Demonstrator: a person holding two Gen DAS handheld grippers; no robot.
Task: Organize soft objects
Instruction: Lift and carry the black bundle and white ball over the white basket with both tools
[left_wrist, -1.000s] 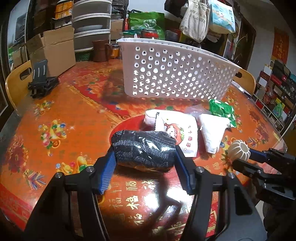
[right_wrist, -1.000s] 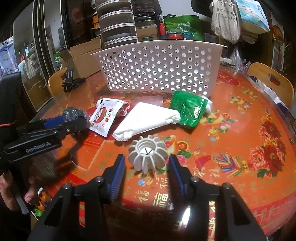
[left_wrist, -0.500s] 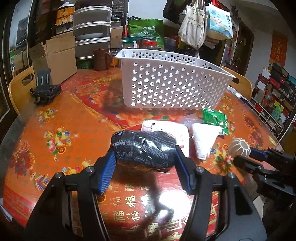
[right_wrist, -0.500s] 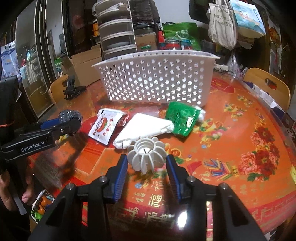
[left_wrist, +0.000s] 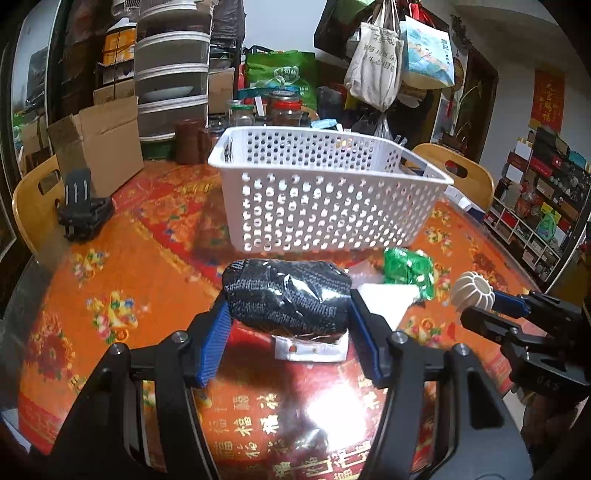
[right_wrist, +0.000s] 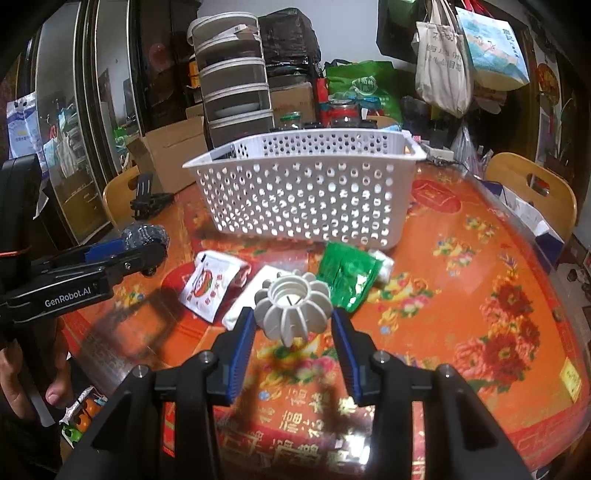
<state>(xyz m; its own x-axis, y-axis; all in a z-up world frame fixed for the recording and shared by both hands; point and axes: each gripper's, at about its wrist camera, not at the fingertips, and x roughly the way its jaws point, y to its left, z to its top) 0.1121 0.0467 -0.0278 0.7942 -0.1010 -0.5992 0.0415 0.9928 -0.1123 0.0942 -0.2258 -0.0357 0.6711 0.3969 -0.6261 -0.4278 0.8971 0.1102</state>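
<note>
My left gripper (left_wrist: 286, 317) is shut on a black knit bundle wrapped in clear plastic (left_wrist: 286, 297) and holds it above the table, in front of the white perforated basket (left_wrist: 325, 210). My right gripper (right_wrist: 293, 326) is shut on a white ribbed pumpkin-shaped soft piece (right_wrist: 291, 308), also lifted; it shows in the left wrist view (left_wrist: 474, 295). On the table lie a white snack packet with a red print (right_wrist: 210, 286), a white folded pouch (right_wrist: 247, 299) and a green packet (right_wrist: 349, 278). The basket (right_wrist: 306, 199) stands behind them.
The round table has a red and orange patterned cover (right_wrist: 480, 295). A black stand (left_wrist: 81, 210) sits at the left, a cardboard box (left_wrist: 99, 147) behind it. Wooden chairs (right_wrist: 532, 188) ring the table. Jars and bags crowd the far side.
Both grippers have risen with their loads and tilted toward the basket. The black bundle and the white ribbed piece now hang higher above the packets.
</note>
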